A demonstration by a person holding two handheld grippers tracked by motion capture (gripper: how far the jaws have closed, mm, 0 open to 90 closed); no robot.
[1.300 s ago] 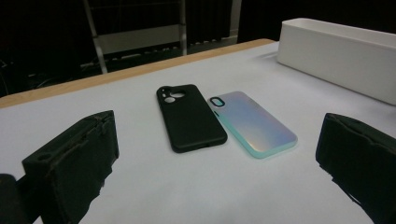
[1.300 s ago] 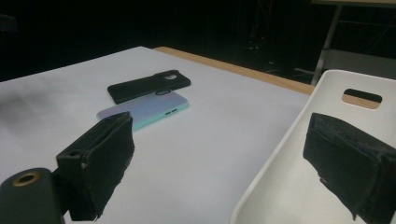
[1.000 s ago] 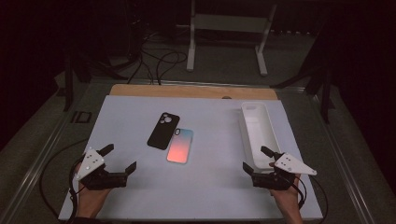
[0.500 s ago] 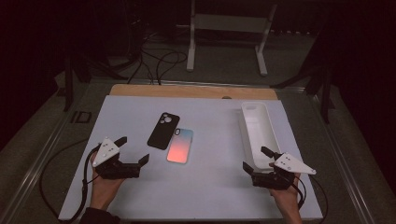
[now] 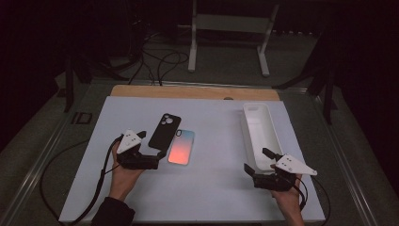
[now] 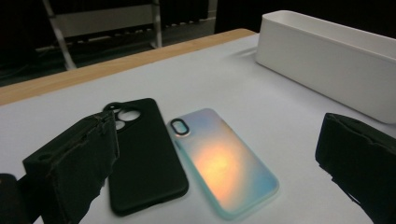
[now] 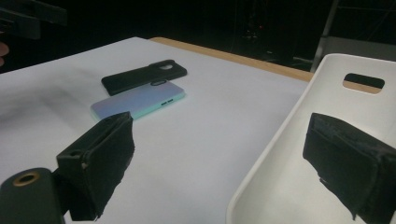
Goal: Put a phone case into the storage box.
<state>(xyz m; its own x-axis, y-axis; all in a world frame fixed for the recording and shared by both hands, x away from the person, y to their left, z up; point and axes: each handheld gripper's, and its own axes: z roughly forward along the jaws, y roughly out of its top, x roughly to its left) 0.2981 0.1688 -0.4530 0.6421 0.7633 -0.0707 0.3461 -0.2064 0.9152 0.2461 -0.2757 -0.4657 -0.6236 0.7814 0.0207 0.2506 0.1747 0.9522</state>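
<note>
No legible text or labels.

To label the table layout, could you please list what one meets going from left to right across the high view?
Left gripper → black phone case → iridescent phone case → white tray, with the right gripper at its near end, overlapping it.

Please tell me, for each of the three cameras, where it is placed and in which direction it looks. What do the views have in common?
High view: above the person's side, looking forward and down on the table; both hands and grippers show.
Left gripper view: low, facing the black case and iridescent case; own open jaws.
Right gripper view: low, at the white tray; own open jaws.
Shared: both cases and the tray appear in all three.
</note>
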